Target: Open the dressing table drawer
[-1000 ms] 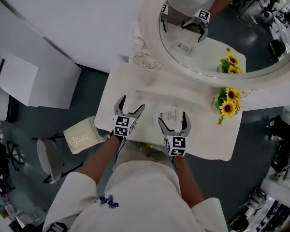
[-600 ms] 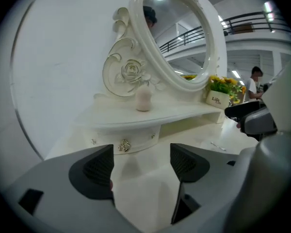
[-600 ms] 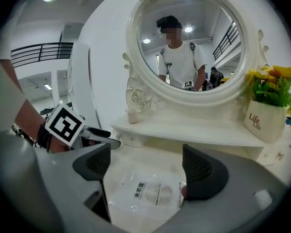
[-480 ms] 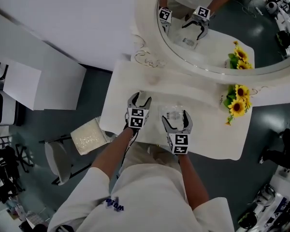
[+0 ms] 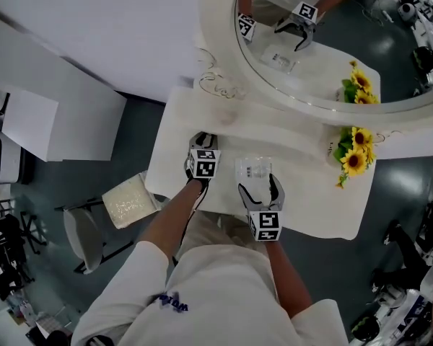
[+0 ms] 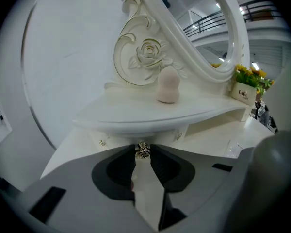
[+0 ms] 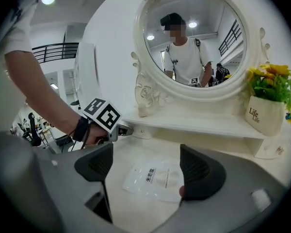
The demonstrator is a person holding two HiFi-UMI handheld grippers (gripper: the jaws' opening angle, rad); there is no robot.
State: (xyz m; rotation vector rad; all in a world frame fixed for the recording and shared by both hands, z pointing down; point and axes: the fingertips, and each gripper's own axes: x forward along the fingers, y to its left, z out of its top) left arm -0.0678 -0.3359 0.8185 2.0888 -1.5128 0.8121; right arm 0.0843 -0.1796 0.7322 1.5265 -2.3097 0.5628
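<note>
The person wears a white T-shirt [image 5: 224,287] with short sleeves and a small blue mark [image 5: 172,303] on one sleeve. A black band [image 7: 80,128] goes round the left wrist. The left gripper [image 5: 202,137] and right gripper [image 5: 258,187] are grey with dark pads [image 7: 200,171]. Each has a white cube [image 5: 265,224] with black squares.

The head view looks steeply down from above the person onto the white tabletop [image 5: 310,200], with the round mirror [image 5: 325,56] in the upper right of the frame. The left gripper view rides on the left hand-held gripper [image 5: 203,137] and faces the drawer knob [image 6: 143,151] from very near, low over the tabletop. The right gripper view rides on the right hand-held gripper [image 5: 260,186], stands further back and faces the mirror. All 3 views share the mirror and the sunflowers [image 7: 274,81]. The right gripper view also shows the left hand-held gripper at its left.
</note>
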